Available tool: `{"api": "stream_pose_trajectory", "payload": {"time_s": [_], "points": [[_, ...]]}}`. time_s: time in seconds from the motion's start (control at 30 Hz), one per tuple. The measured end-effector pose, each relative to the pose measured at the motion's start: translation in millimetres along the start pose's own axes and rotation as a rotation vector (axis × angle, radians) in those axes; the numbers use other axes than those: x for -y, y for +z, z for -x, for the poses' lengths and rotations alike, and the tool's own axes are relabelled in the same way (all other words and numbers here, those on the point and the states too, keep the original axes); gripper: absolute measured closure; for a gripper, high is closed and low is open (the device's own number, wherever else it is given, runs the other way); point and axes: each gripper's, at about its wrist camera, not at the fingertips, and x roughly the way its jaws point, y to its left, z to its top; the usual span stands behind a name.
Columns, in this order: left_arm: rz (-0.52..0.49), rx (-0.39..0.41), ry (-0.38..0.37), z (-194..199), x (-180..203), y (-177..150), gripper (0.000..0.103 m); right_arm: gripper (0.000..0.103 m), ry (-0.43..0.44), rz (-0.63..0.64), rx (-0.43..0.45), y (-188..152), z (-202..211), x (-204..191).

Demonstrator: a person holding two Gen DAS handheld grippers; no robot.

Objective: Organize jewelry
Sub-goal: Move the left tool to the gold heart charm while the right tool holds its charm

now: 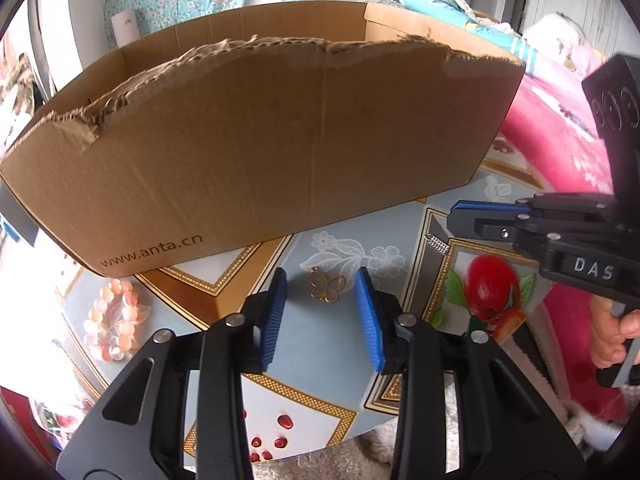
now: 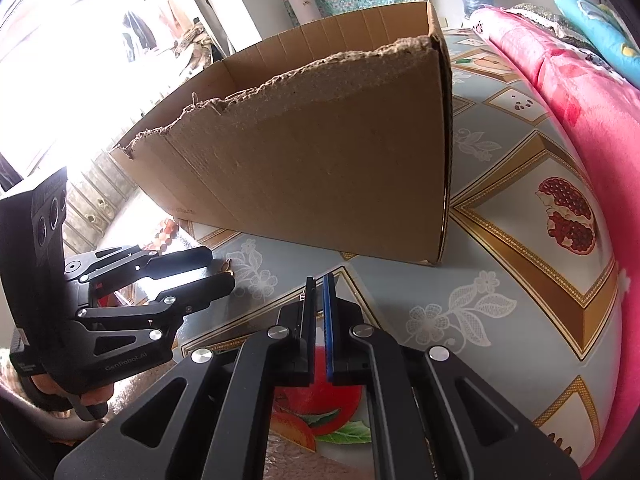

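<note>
Bedroom setting; round table under a glossy fruit-and-lace printed cloth (image 1: 320, 344), pink quilt at its far side.

Small gold butterfly-shaped charm (image 1: 326, 285) lies flat on the cloth near the table's near edge, just in front of the tall brown cardboard box with torn rim (image 1: 256, 152). Left gripper (image 1: 322, 280) spread wide, blue pads flanking the charm on either side, not touching it. Pink-orange beaded bracelet (image 1: 114, 320) lies toward the table's left edge, close to the box corner. A small silver clip-like piece (image 1: 437, 243) lies on the cloth to the right, just beside the right gripper (image 2: 318, 280), whose jaws are pressed nearly together, holding nothing visible.

Step in hand, as judged: picking the charm. Next move calls for lowering, then closing on a thin flat piece, likely to slip, then lifting it over the box rim.
</note>
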Motion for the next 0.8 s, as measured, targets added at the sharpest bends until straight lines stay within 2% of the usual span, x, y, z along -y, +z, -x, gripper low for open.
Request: {"api": "stream_pose_trajectory", "payload": {"time_s": [0.2,0.27,0.8], "points": [[-0.026,-0.007,0.004,0.1,0.6,1.0,0.081,0.099,0.001,-0.004,0.0,-0.2,-1.1,1.1],[-0.032,-0.011,-0.006,-0.9,1.9,2.4,0.089,0.099,0.001,-0.008,0.0,-0.9,-1.5,1.7],[-0.017,0.012,-0.087,4.3,-9.3,3.6,0.089,0.099,-0.001,-0.007,0.011,-1.1,2.0,-0.9]]}}
